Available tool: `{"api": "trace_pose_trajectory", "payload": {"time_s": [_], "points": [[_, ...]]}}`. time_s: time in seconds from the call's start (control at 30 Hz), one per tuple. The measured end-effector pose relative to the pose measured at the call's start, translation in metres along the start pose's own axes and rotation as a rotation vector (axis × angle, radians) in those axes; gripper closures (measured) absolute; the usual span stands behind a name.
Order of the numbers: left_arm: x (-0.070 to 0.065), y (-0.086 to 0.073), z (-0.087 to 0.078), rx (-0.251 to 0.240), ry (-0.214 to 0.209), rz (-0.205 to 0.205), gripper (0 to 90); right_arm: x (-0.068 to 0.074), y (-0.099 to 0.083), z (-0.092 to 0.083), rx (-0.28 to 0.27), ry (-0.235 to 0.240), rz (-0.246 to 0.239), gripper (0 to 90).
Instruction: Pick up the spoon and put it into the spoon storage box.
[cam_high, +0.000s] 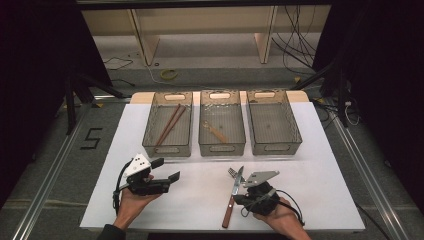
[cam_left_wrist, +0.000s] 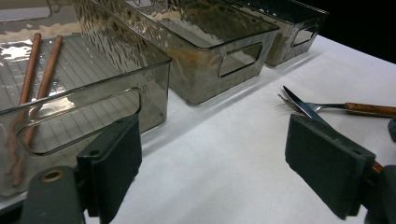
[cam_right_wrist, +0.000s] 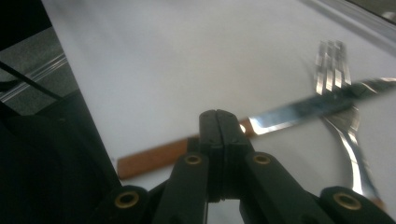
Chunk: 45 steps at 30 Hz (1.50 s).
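Observation:
A wooden-handled knife lies on the white table sheet, its blade crossing a fork near the tines. My right gripper is shut, with nothing between its pads. In the right gripper view its closed tips hover just over the knife where blade meets handle, and the fork lies beyond. My left gripper rests open at the front left, held in a hand. Its jaws stand wide apart and empty, facing the bins, with the knife and fork at right.
Three clear grey bins stand in a row at the back of the sheet. The left bin holds two brown chopsticks, the middle bin a small wooden utensil, and the right bin nothing. Dark floor and cables surround the table.

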<state>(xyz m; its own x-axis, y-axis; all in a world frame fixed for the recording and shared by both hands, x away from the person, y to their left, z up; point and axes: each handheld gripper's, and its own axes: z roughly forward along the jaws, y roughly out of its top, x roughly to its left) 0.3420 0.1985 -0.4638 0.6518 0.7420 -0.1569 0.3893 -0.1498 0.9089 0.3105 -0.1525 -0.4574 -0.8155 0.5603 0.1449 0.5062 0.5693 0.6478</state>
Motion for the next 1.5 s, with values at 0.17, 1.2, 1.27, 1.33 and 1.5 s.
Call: {"api": "trace_pose_trajectory", "payload": {"time_s": [0.17,1.2,1.27,1.33,1.5], "points": [[0.001,0.000,0.000,-0.002,-0.001,-0.002,18.1,0.013,0.007,0.022,0.046,0.047,-0.043,90.0],[0.000,0.000,-0.001,-0.004,0.001,0.000,18.1,-0.003,-0.020,0.009,0.171,0.047,-0.027,90.0],[0.000,0.000,-0.001,-0.005,0.001,-0.001,18.1,-0.006,-0.022,0.006,0.170,0.034,-0.020,90.0],[0.000,0.000,-0.001,-0.005,0.001,-0.001,18.1,-0.009,-0.024,0.003,0.172,0.025,-0.014,90.0],[0.000,0.000,-0.001,-0.006,0.001,-0.001,18.1,-0.018,-0.029,-0.004,0.170,-0.001,0.011,90.0]]}}
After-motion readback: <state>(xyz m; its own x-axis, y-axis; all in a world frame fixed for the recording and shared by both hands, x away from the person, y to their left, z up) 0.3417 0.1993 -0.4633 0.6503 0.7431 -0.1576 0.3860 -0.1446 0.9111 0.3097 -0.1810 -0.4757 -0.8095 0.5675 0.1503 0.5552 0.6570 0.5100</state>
